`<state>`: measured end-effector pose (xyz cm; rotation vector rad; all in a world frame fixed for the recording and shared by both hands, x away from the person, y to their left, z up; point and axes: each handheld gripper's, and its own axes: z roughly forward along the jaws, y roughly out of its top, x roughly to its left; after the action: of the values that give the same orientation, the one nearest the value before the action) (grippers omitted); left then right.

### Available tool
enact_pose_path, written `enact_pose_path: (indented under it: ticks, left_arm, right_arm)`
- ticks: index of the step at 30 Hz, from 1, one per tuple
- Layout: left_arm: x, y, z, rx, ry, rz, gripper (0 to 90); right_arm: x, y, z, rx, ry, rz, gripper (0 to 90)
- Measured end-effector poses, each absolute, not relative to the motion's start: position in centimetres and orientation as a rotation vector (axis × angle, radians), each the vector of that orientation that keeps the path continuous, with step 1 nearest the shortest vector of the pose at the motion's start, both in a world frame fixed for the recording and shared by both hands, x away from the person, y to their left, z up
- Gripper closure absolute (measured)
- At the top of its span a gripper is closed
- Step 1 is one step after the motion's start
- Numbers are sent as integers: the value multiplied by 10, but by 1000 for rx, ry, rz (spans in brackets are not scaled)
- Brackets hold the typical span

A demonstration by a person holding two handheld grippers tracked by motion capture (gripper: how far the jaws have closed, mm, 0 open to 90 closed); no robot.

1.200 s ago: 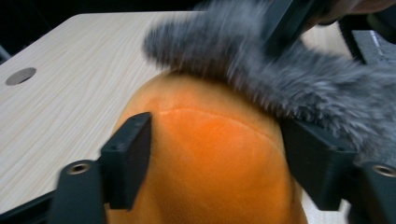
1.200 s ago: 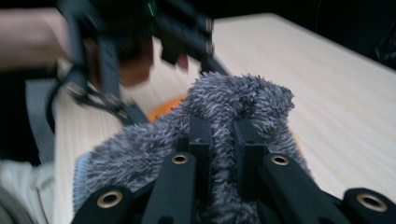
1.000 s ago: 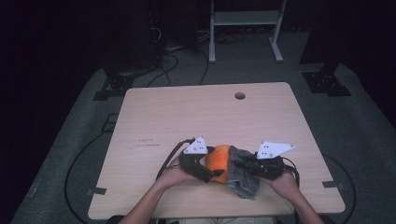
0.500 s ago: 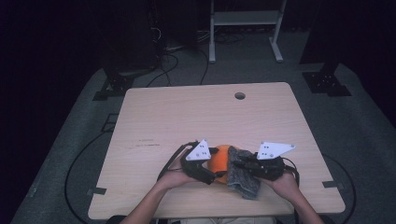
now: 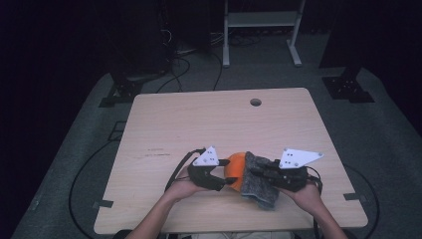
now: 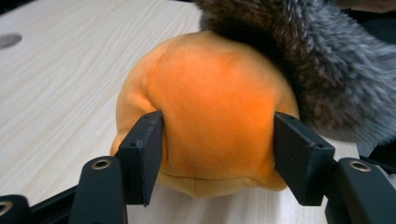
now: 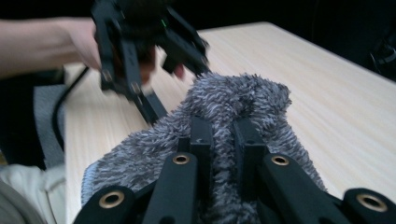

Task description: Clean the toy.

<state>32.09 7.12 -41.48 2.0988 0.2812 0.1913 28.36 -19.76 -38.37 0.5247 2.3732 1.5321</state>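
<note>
High view: near the desk [image 5: 164, 129] edge at 6 o'clock, the left hand-held gripper [image 6: 217, 154] has just been closing and squeezes the orange plush ball [image 6: 210, 107] to steady it. The right hand-held gripper [image 7: 223, 140], nearly shut, pinches the grey fuzzy cloth [image 7: 243, 102] draped on the ball's 3 o'clock side.

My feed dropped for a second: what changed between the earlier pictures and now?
The left gripper has just closed its jaws around the orange plush; its pads now press the plush's sides. The right gripper stays shut on the grey fur, draped against the plush. Both rest at the same spot near the table's front edge.
</note>
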Motion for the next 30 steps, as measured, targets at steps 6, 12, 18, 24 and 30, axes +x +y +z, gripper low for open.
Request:
enact_pose_path:
  ticks: [6, 12, 18, 24, 30]
  left_arm:
    - [323, 73, -417, 2088, 301, 163, 300]
    - [331, 71, -423, 2097, 364, 88, 178]
    - [322, 67, -415, 2089, 295, 169, 333]
    - [318, 64, -412, 2088, 267, 191, 281]
    - [325, 63, -418, 2106, 346, 116, 149]
  right_arm:
    - [290, -194, -397, 543, 2429, 1461, 804]
    - [292, -211, -406, 610, 2439, 1426, 803]
    - [289, -212, -398, 600, 2419, 1451, 803]
    - [290, -202, -393, 542, 2423, 1450, 804]
    - [293, -213, -401, 604, 2427, 1443, 804]
